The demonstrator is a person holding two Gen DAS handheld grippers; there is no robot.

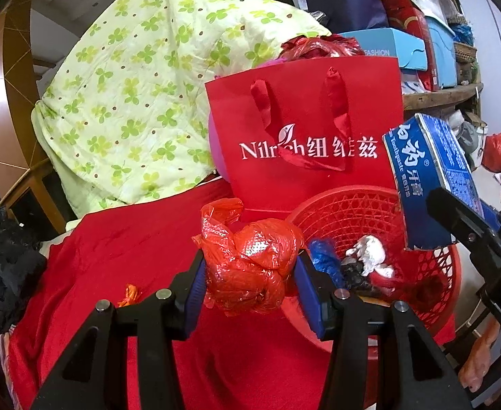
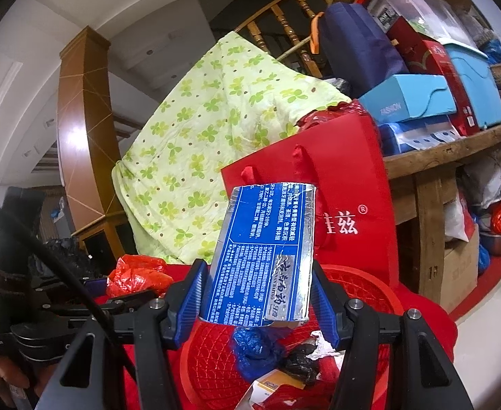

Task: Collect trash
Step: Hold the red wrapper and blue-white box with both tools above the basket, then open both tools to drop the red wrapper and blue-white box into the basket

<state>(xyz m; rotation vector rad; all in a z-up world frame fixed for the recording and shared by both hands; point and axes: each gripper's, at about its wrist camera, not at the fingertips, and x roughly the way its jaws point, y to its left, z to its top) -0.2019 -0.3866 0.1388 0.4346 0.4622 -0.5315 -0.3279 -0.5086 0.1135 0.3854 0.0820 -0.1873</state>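
A red cloth (image 1: 120,273) carries the red basket (image 1: 434,273), red paper bag (image 1: 318,184) and green-patterned quilt (image 1: 130,95).

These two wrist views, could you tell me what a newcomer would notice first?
The left gripper clamps a crumpled red plastic bag beside the red mesh basket. The right gripper holds a blue toothpaste box above that basket. Behind stands a red Nilrich gift bag against a clover-print quilt.

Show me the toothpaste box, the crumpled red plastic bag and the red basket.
toothpaste box (image 2: 260,256): right wrist view, middle of its blue printed face.
crumpled red plastic bag (image 1: 250,259): left wrist view, centre of the wad.
red basket (image 1: 349,212): left wrist view, inner mesh wall.
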